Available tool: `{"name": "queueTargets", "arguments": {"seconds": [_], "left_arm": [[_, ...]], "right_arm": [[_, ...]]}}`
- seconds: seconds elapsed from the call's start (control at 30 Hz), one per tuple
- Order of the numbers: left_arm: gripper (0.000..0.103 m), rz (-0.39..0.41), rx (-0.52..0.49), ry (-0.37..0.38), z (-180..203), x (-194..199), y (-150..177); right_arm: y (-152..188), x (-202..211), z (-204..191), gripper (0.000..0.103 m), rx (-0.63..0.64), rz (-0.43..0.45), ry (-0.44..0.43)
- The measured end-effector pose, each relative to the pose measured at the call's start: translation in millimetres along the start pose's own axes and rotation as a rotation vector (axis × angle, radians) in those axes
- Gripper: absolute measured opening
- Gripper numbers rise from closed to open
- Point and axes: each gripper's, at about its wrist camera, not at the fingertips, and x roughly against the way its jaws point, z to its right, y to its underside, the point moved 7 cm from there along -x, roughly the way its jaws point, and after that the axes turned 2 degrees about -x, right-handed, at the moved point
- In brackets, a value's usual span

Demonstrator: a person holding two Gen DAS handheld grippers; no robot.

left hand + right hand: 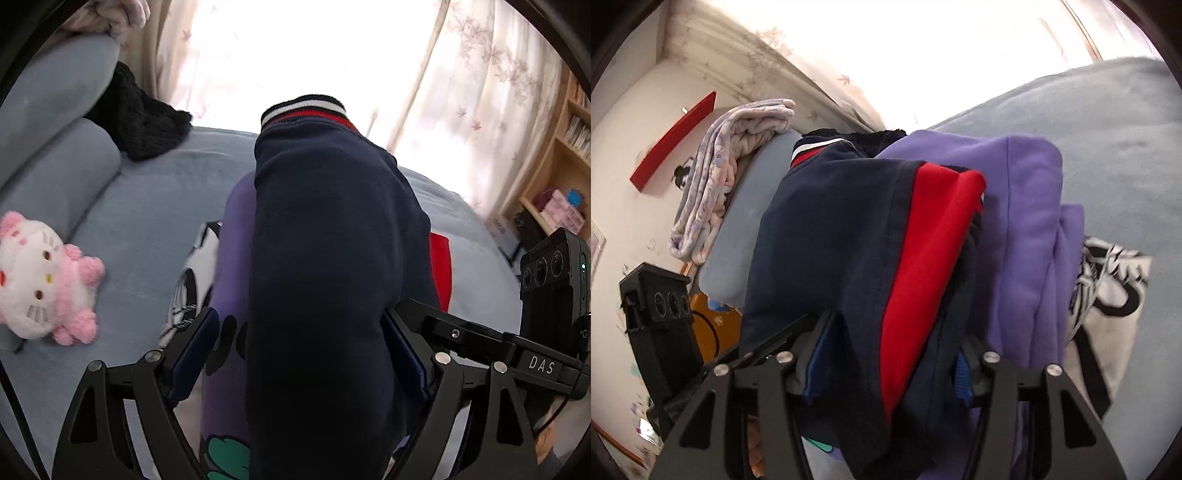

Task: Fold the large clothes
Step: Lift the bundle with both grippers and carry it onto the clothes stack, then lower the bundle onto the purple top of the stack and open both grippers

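Navy garment [325, 258] between left gripper [299, 350] jaws; plush toy [44, 280] left

One navy garment [325, 229] with a red panel, one purple garment [1030, 206], one white printed garment [1108, 295], one black fuzzy garment [144, 118], one plush cat [40, 280], two grippers, left [297, 345] and right [886, 354].

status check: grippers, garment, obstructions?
Left gripper and right gripper: navy garment between both jaws, grip unclear. Purple hoodie underneath. Plush toy well aside.
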Motion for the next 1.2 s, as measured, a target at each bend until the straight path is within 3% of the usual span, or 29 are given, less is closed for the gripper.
{"name": "queueTargets", "arguments": {"seconds": [0.23, 0.6, 1.2], "left_arm": [[0.087, 0.012, -0.079, -0.051, 18, 25, 13], [0.087, 0.02, -0.081, -0.088, 23, 73, 29], [0.091, -0.08, -0.088, -0.113, 75, 127, 71]], "right_arm": [[0, 15, -15, 0.056, 0.095, -0.064, 0.091], [17, 66, -20, 0.056, 0.1, -0.018, 0.163], [60, 135, -37, 0.056, 0.056, -0.051, 0.271]]}}
